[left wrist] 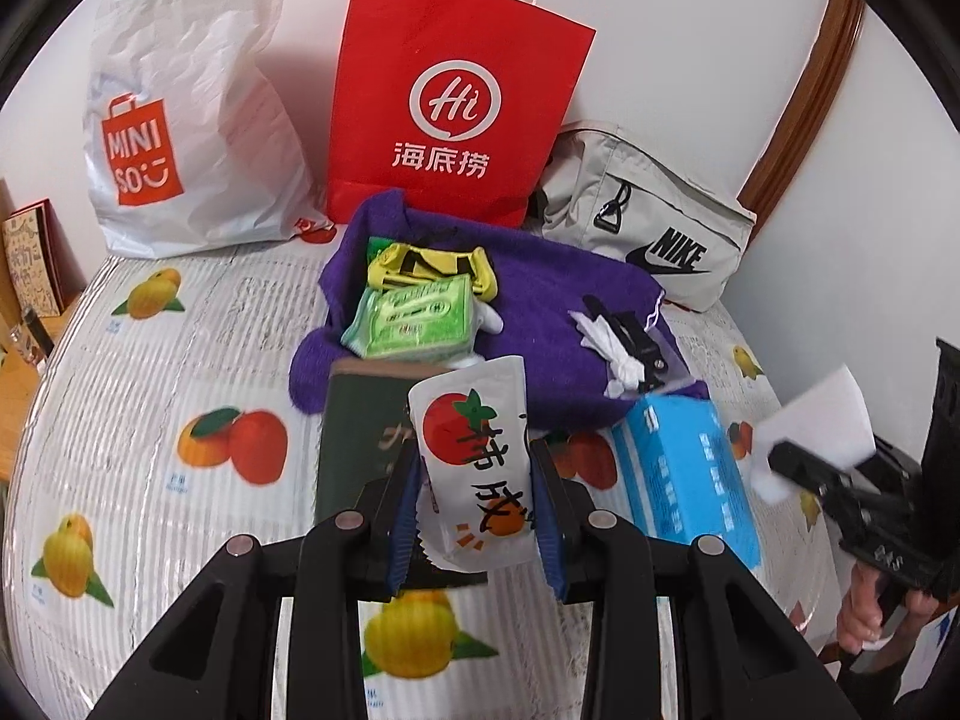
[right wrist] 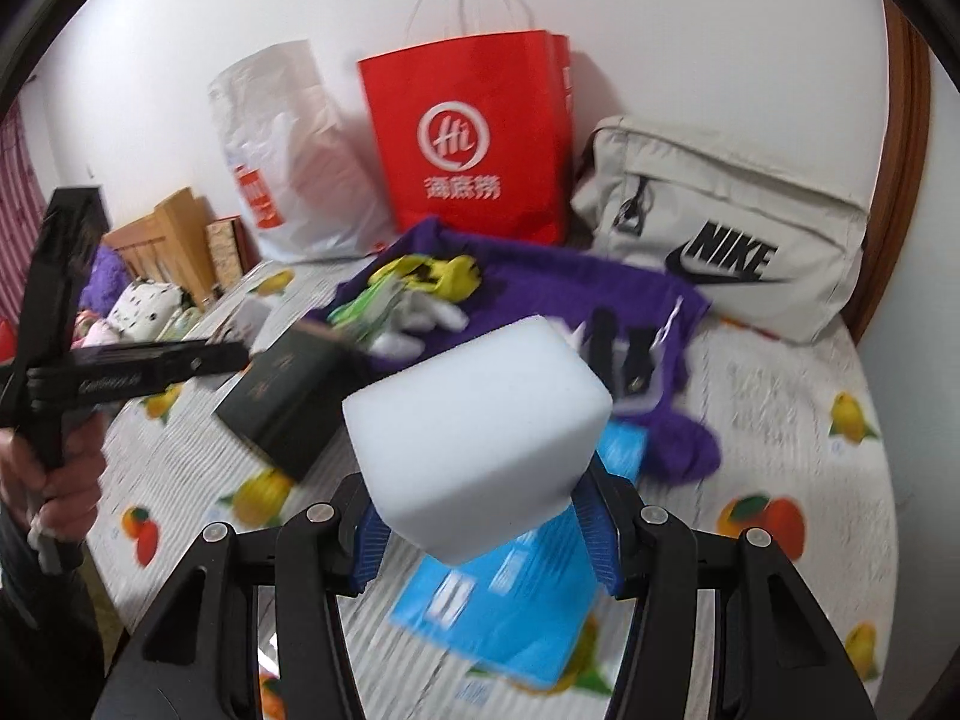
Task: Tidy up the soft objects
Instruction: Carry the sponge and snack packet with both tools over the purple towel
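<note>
The left gripper [left wrist: 474,480] was clamped on a white snack pouch [left wrist: 471,456] printed with a red persimmon, its blue pads pressing the pouch's two sides and holding it upright above the table. The right gripper [right wrist: 480,516] gripped a white sponge block [right wrist: 480,432] between its blue pads; the block bulged out above the fingers and was lifted off the surface. In the left wrist view that same gripper appeared at the right edge, with the person's hand [left wrist: 870,612] around its handle.

Under the pouch lay a dark green box [left wrist: 354,444] on the fruit-print tablecloth [left wrist: 150,372], near the middle of the table. Just right of it, toward the near right side, sat a blue tissue pack [left wrist: 690,468]. Behind both spread a purple towel [left wrist: 540,300], carrying a green packet [left wrist: 414,324], a yellow-and-black item [left wrist: 432,267] behind the packet, and a black clip [left wrist: 636,342] with crumpled white paper [left wrist: 600,336] on the towel's right part.

Along the table's far edge, against the wall, stood a white Miniso plastic bag [left wrist: 180,120] at the left, a red paper bag [left wrist: 450,102] in the middle with the towel touching its base, and a grey Nike bag [left wrist: 654,222] at the far right corner.
</note>
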Motion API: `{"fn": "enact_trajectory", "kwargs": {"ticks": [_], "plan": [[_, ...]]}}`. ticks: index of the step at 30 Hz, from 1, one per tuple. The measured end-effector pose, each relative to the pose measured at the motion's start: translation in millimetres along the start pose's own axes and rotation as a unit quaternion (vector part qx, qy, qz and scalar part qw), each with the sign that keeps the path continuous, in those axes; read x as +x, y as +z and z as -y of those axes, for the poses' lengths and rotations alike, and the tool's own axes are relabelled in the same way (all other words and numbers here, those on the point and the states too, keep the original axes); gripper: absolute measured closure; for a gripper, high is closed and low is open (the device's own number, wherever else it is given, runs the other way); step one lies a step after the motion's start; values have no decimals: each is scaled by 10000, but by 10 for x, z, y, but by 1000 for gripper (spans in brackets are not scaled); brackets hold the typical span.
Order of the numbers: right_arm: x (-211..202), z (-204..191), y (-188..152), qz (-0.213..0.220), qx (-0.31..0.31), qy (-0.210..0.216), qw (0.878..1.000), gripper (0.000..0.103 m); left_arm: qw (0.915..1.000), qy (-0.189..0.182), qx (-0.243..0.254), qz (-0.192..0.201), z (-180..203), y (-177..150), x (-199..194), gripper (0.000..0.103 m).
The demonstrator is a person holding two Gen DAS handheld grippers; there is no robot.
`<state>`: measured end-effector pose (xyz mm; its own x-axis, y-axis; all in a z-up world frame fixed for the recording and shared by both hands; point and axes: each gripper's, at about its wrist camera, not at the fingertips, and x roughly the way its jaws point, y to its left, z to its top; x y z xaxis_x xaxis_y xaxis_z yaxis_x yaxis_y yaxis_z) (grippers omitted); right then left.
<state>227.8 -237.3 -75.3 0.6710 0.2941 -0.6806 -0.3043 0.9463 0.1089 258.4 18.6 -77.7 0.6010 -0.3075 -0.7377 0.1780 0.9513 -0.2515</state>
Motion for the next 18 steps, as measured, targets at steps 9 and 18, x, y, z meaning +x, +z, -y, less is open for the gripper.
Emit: {"fn": "enact_trajectory", "kwargs": {"ticks": [9, 18], "plan": [[503, 297, 349, -302, 68, -246, 9992, 49, 10000, -27, 16, -18, -2, 220, 180, 71], [1108, 482, 590, -819, -55, -480, 9955, 49, 9999, 8, -51, -120, -90, 352, 397, 71]]}}
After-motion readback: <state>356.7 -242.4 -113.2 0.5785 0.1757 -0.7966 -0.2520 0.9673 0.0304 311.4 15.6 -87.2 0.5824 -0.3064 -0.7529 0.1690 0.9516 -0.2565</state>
